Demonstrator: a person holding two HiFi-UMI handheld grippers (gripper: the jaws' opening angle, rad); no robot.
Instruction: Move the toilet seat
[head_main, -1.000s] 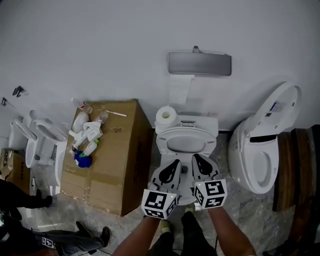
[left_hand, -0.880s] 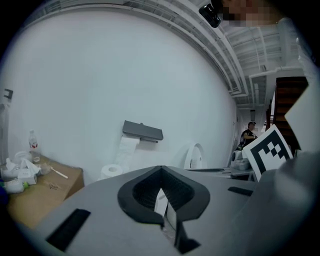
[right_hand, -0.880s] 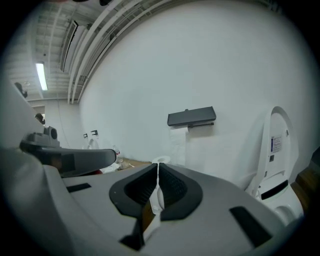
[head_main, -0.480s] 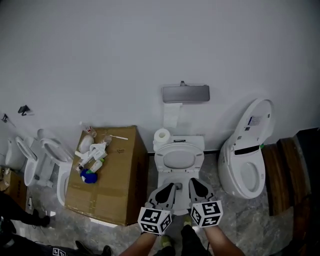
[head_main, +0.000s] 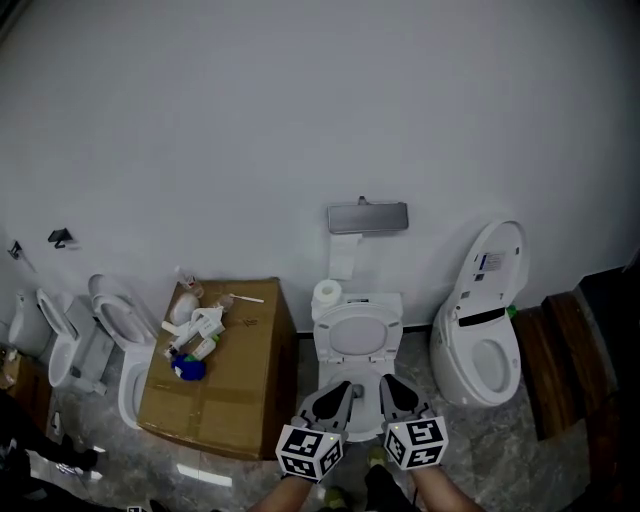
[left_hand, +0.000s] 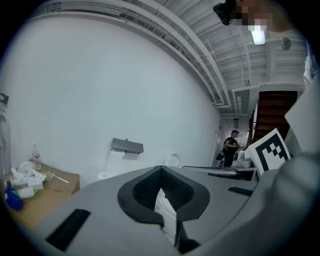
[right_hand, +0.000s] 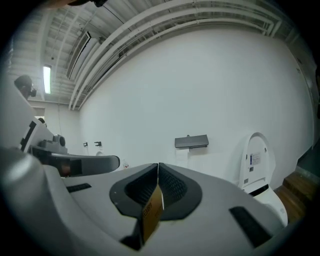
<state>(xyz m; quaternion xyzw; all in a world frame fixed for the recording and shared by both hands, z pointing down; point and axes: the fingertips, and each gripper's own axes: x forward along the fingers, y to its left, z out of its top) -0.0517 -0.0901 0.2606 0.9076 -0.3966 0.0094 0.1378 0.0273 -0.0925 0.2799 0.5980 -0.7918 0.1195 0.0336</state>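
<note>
Just beyond my tools, the toilet seat (head_main: 358, 338) lies flat on the middle toilet (head_main: 375, 302). I see the left tool (head_main: 343, 392) and right tool (head_main: 386, 388) hovering at its near edge, both clenched and empty.

**White seat lying down on the middle toilet**

The toilet seat (head_main: 326, 342) is a glossy white oval. It lies flat and level on top of its toilet (head_main: 362, 300), hinged end toward the white wall (head_main: 300, 120), rounded front end facing the room.
</note>
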